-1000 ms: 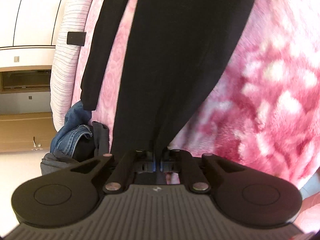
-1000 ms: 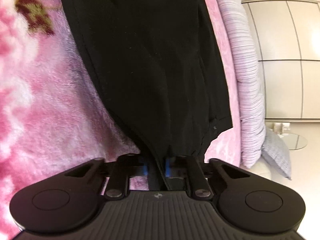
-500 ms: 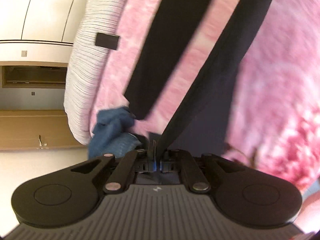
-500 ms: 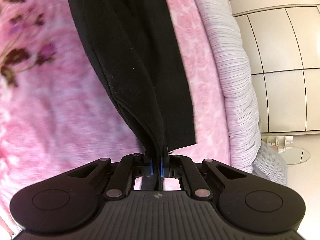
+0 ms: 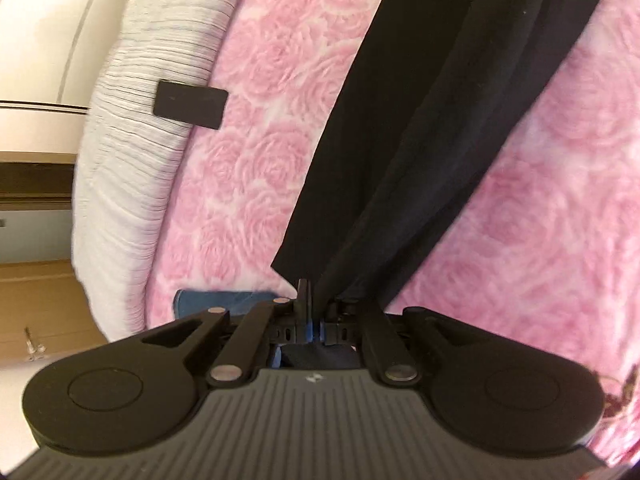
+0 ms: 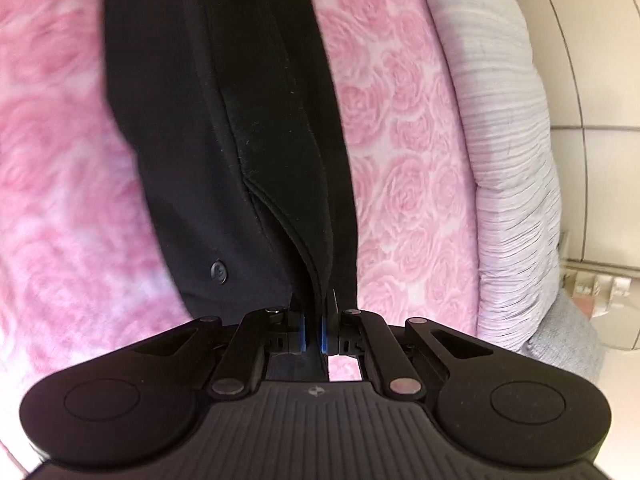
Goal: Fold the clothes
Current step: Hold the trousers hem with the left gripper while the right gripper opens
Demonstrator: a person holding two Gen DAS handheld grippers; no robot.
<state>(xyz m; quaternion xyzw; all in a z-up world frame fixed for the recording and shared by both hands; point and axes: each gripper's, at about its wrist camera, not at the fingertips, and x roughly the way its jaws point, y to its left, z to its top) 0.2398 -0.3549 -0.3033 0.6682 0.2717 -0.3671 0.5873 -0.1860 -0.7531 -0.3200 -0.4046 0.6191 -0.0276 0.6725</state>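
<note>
The left gripper [image 5: 314, 322] is clamped tight on an edge of the black garment [image 5: 436, 128], its blue pads all but meeting with the dark cloth pinched between them. From the jaws the garment runs away toward the far right of the left wrist view as two long black bands, one narrower on the left and one broader on the right, stretched above the pink rose-patterned blanket [image 5: 256, 152]. A blue denim piece [image 5: 224, 300] lies on the blanket just left of the jaws, partly hidden by the gripper's body. Farther left, a small black rectangular object [image 5: 190, 104] sits where the blanket meets the white ribbed bedding [image 5: 132, 160].

The right gripper [image 6: 311, 334] is likewise closed on the black garment [image 6: 208, 100], with the fabric drawn in a narrow fold between its blue pads. Above the jaws the cloth widens toward the far side, showing a seam or hem edge and a small dark button [image 6: 219, 271] just left of the fold. The pink blanket [image 6: 404, 160] lies on both sides of it, and the ribbed bedding [image 6: 508, 152] borders the blanket on the right
</note>
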